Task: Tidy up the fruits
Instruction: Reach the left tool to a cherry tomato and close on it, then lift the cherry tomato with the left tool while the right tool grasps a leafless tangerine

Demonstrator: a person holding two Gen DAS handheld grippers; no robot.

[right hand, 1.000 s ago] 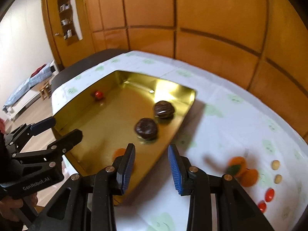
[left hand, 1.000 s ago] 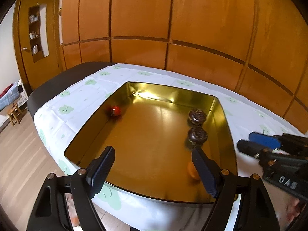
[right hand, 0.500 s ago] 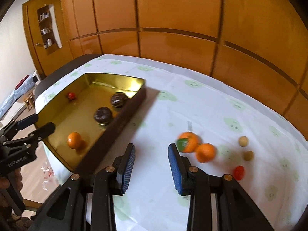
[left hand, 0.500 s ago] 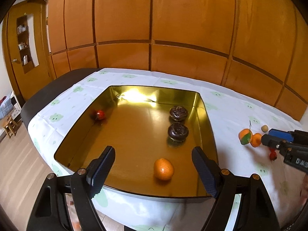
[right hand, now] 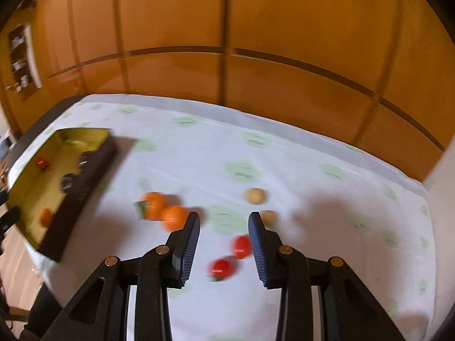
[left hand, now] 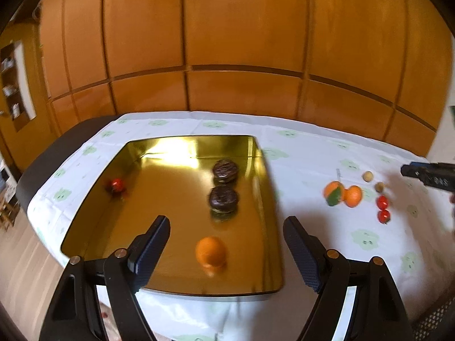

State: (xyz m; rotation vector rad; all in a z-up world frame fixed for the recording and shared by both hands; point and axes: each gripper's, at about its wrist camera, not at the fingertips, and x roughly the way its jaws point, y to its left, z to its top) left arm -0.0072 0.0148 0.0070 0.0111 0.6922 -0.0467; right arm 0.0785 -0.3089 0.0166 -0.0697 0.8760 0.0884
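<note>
The right gripper point(right hand: 224, 227) has swung away from the tray point(left hand: 270, 199) and now hangs over the loose fruit on the cloth-covered surface point(right hand: 312, 156), its jaws released and holding nothing. A second ago it was at the tray's near edge, where an orange point(left hand: 211, 253) now sits on the gold floor close to the front wall; that placement looks finished, so this is judged a return trip for the next piece. Between and just ahead of the jaws lie two red fruits point(right hand: 241, 246), touching or nearly so; two oranges point(right hand: 173, 217) sit together to the left, one with a green leaf, and two pale round fruits point(right hand: 256, 196) lie just beyond. The left gripper point(left hand: 227, 244) has drawn back a little from the tray, jaws spread wide and empty, with the orange framed between them. Also in the tray are two dark round fruits point(left hand: 223, 199) along its right side and one small red fruit point(left hand: 117, 183) near the left wall. Six pieces remain outside, so the sorting seems under halfway done. Motion blur hides finer detail.
</note>
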